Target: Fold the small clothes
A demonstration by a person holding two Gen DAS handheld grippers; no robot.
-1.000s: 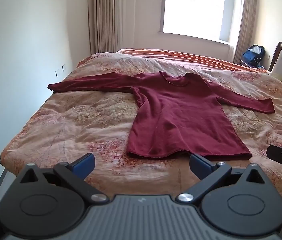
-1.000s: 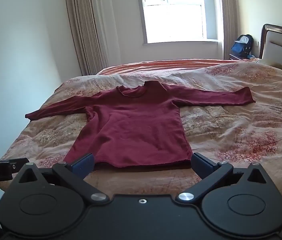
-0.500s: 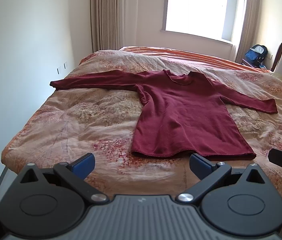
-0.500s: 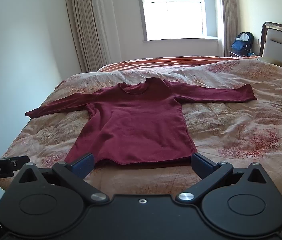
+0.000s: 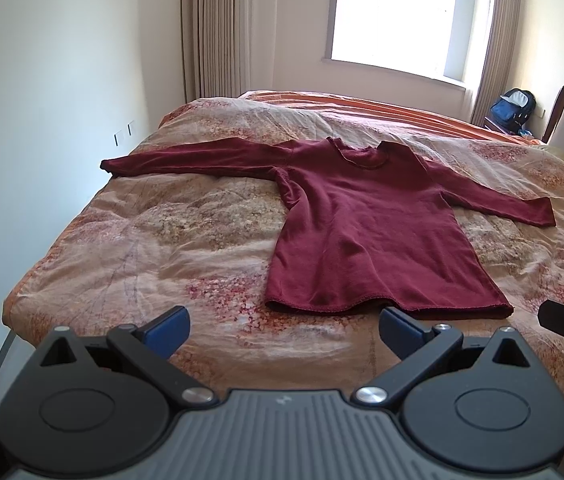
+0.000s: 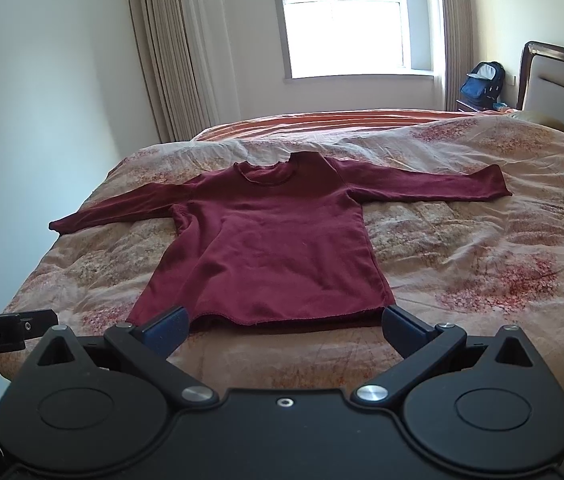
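A dark red sweater [image 6: 266,244] lies flat on the bed [image 6: 481,264], sleeves spread; both grippers, left [image 5: 283,330] and right [image 6: 283,328], hold jaws wide, empty.

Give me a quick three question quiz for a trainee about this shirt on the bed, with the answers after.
1. True or false: the shirt is already folded in half.
2. How do the two grippers stand? A) both open, holding nothing B) both shut on the hem C) left open, right shut on a sleeve
3. Fill in: the shirt's collar points toward the ____.

Key
1. False. It lies flat on the quilt, both sleeves spread out to the sides.
2. A. The left gripper and the right gripper are both open, short of the hem.
3. Window.
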